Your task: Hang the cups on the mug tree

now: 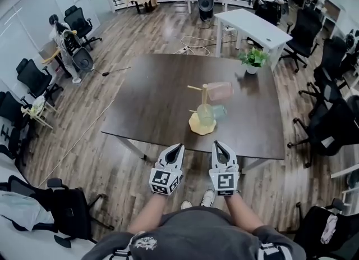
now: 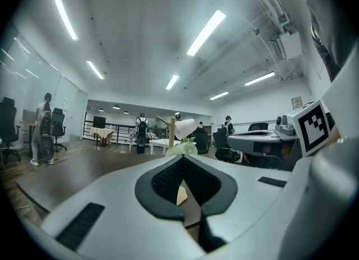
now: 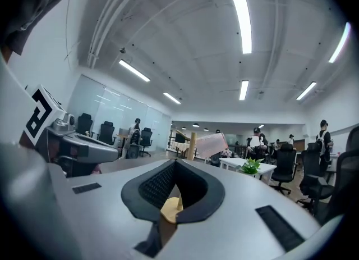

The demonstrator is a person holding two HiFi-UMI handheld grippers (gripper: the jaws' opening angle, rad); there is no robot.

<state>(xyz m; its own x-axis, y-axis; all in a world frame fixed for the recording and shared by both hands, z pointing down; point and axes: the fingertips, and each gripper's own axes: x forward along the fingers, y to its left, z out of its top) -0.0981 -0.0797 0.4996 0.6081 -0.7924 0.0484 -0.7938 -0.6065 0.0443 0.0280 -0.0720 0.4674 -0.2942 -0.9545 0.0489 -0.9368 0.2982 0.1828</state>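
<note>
On the dark table [image 1: 151, 101] stands a wooden mug tree [image 1: 204, 97] on a yellow base. A pink cup [image 1: 219, 91] hangs on its upper right peg. Lower down hang a green cup [image 1: 205, 114] and a pale blue-green cup [image 1: 219, 112]. My left gripper [image 1: 175, 147] and right gripper [image 1: 220, 145] are held side by side at the table's front edge, short of the tree, both shut and holding nothing. The left gripper view shows the tree [image 2: 171, 132] with a cup [image 2: 186, 127] beyond the closed jaws. In the right gripper view the pink cup [image 3: 211, 144] shows beside the post [image 3: 192, 145].
A potted plant [image 1: 253, 58] sits at the table's far right corner. A white table [image 1: 255, 28] stands behind it. Office chairs [image 1: 331, 124] line the right side, with more at the left [image 1: 33, 79]. People stand far back in the room.
</note>
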